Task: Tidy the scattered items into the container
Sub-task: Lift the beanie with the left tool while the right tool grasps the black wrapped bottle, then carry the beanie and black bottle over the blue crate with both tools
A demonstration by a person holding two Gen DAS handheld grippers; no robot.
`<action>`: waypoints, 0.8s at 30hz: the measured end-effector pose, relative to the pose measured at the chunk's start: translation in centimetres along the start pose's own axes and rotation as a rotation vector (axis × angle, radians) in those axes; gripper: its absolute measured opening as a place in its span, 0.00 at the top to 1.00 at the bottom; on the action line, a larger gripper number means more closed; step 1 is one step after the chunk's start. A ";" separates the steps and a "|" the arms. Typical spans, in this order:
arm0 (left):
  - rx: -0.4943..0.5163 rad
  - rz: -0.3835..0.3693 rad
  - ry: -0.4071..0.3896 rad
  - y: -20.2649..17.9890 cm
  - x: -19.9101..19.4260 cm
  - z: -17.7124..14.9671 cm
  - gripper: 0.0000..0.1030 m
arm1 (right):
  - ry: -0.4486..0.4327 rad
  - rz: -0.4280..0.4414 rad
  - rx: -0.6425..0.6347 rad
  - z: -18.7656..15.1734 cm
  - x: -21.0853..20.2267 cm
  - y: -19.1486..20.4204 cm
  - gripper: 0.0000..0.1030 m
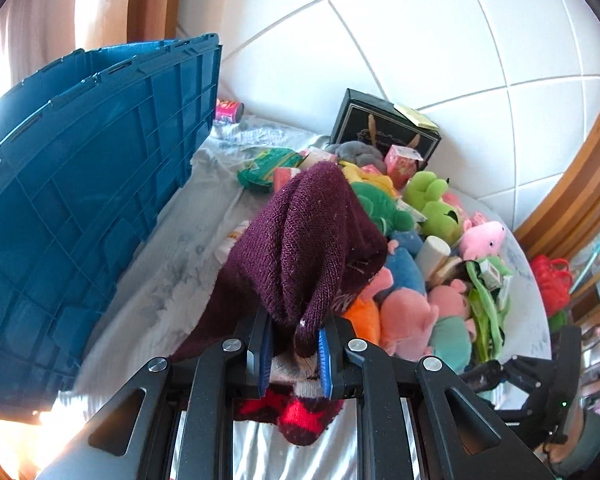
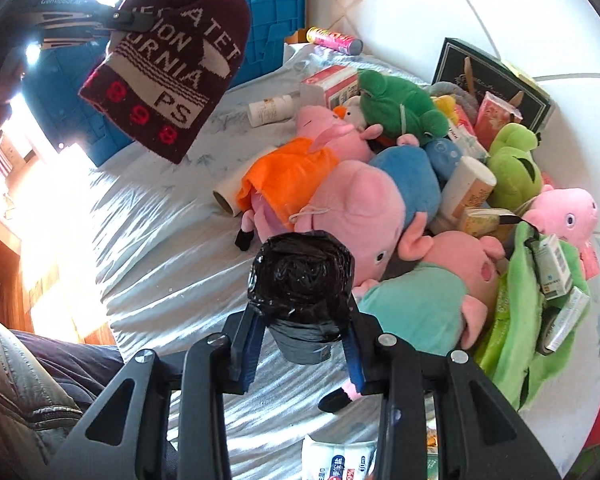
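The right tongs (image 2: 305, 346) are clamped on a black roll of bin bags (image 2: 302, 280), its crinkled end facing the camera, and held above the rumpled sheet of the bed (image 2: 160, 240). The left tongs (image 1: 293, 354) are pressed together on a maroon knitted hat (image 1: 304, 236), which hangs limp from the pads; in the right view it dangles high with its lettering showing. Both loads look lifted clear, so I judge the step in hand to be the carry to the blue crate (image 1: 80, 200), which stands at the left edge of the bed.

To do it well, bring each load over the crate's open top before letting go: the hat is floppy and could snag on the rim, and the smooth roll could slip if tilted.

Beyond the roll lies the pile. I count four pink pig plushes (image 2: 352, 200), one dark green plush (image 2: 392, 108) and one lime green frog (image 2: 512, 168). There is one white bottle (image 2: 270, 110), one pink tube (image 2: 334, 40), and one black box (image 2: 492, 76) against the tiled wall. Smaller cartons are too jumbled to count.
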State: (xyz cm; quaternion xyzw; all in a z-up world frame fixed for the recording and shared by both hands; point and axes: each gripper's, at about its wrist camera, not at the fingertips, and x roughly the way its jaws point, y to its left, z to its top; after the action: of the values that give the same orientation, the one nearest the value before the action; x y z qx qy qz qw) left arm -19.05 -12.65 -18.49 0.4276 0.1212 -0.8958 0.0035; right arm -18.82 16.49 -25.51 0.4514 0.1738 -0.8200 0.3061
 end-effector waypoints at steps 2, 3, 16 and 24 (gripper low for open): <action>0.015 -0.013 -0.007 -0.9 -0.5 0.2 0.83 | -0.023 -0.024 0.028 0.2 -1.6 -0.5 0.67; 0.021 -0.016 -0.009 -1.3 -0.8 0.3 0.83 | -0.036 -0.037 0.045 0.3 -2.4 -0.8 0.67; 0.106 -0.062 -0.042 -6.9 -4.5 1.4 0.83 | -0.194 -0.195 0.298 1.5 -13.1 -4.2 0.67; 0.153 -0.077 -0.077 -10.8 -6.9 2.4 0.83 | -0.254 -0.259 0.449 1.6 -17.4 -6.3 0.67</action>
State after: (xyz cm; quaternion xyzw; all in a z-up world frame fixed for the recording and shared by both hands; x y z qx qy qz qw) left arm -17.69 -3.40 -9.41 0.3868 0.0687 -0.9177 -0.0589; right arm -16.96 26.38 -9.90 0.3754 0.0045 -0.9202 0.1104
